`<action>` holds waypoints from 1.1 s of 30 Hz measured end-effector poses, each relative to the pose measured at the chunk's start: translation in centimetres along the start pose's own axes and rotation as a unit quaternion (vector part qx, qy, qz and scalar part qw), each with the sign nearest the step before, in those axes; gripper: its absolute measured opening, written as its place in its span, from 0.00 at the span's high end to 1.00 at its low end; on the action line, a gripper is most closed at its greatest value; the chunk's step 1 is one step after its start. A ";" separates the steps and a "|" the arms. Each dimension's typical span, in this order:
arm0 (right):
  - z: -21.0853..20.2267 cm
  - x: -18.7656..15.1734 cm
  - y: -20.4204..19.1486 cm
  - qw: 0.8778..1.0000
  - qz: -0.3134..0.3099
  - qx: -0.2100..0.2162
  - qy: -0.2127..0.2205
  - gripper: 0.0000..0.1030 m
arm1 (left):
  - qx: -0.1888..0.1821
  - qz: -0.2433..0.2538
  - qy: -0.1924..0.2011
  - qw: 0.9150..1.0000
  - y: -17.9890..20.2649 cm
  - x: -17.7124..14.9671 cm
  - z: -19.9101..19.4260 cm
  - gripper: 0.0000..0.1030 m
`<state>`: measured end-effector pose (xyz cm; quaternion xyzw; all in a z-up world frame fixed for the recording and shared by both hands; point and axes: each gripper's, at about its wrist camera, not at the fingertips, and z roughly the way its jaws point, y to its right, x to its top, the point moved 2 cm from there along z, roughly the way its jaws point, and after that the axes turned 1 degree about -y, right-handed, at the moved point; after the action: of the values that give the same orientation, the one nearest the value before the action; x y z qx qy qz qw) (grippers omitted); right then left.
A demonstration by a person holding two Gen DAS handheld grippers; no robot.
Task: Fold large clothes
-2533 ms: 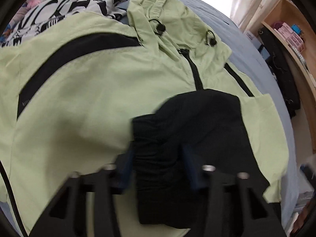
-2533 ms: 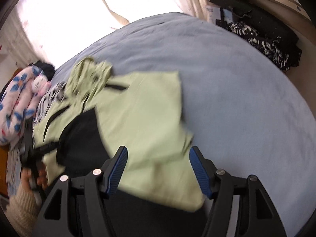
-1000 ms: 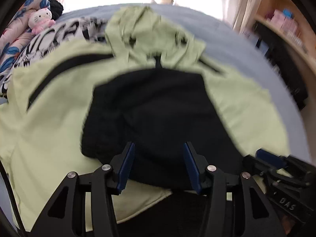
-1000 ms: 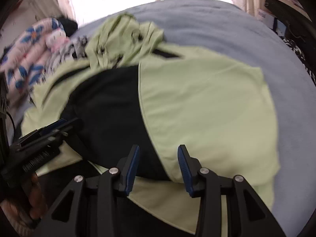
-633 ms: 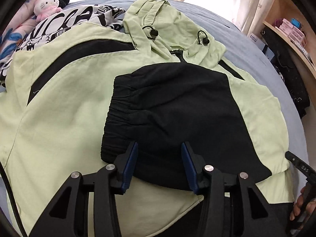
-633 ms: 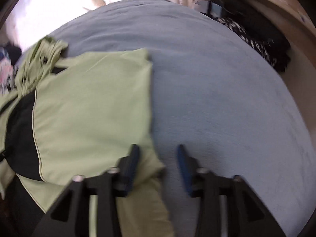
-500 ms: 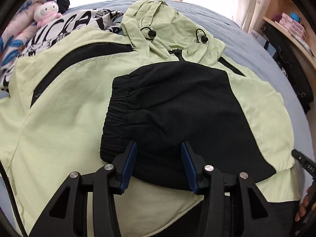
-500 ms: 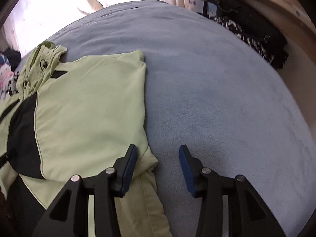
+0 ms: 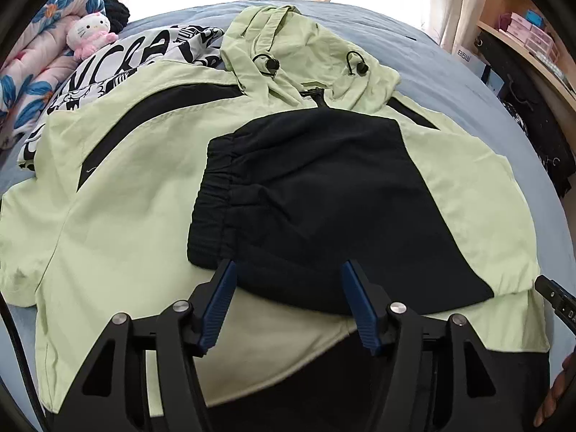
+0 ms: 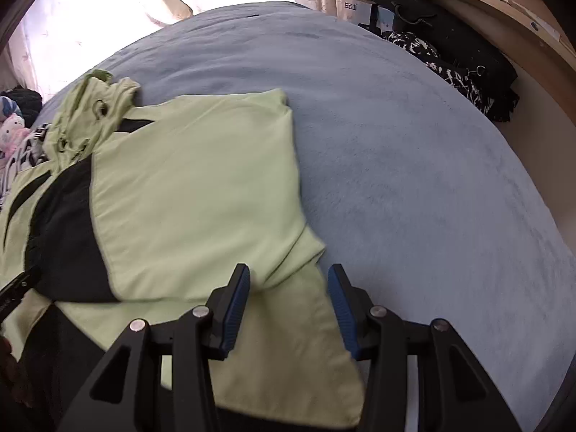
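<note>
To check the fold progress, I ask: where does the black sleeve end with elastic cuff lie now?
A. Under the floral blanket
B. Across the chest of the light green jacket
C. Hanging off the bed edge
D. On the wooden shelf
B: the black sleeve end with elastic cuff lies flat across the chest of the light green hooded jacket, below its hood.

Legible text is limited to two items:

- White cardboard box [image 10: 354, 9], far right beside the wooden shelf: dark printed characters on its face, reading roughly "日云山"; exact characters uncertain. The same box [image 9: 464, 58] in the left wrist view shows a short dark mark, not readable
- Black-and-white printed fabric [image 9: 118, 68], far left on the blue bed cover: large graffiti-style black lettering, partly folded; letters resembling "CRA" are visible, the full word cannot be read

No other labels, brands or numbers are legible
</note>
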<state>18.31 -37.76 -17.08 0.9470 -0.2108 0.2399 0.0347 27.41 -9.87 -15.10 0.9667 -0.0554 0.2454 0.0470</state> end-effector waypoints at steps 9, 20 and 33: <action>-2.3 -3.8 -2.3 0.999 0.009 0.041 -0.010 0.56 | -0.011 -0.014 -0.005 1.000 0.9 -3.0 -3.1 0.42; -5.2 -8.0 -4.9 0.997 -0.019 0.069 -0.034 0.56 | -0.004 -0.001 -0.003 1.000 -0.6 -7.2 -9.2 0.42; -11.5 -12.3 -9.7 0.992 -0.089 0.086 -0.006 0.56 | -0.002 0.008 0.020 1.000 -4.0 -11.7 -16.2 0.42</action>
<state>7.46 -22.29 -12.37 0.9628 -0.1046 0.2477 -0.0264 10.15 -2.98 -6.76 0.9609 -0.0626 0.2654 0.0481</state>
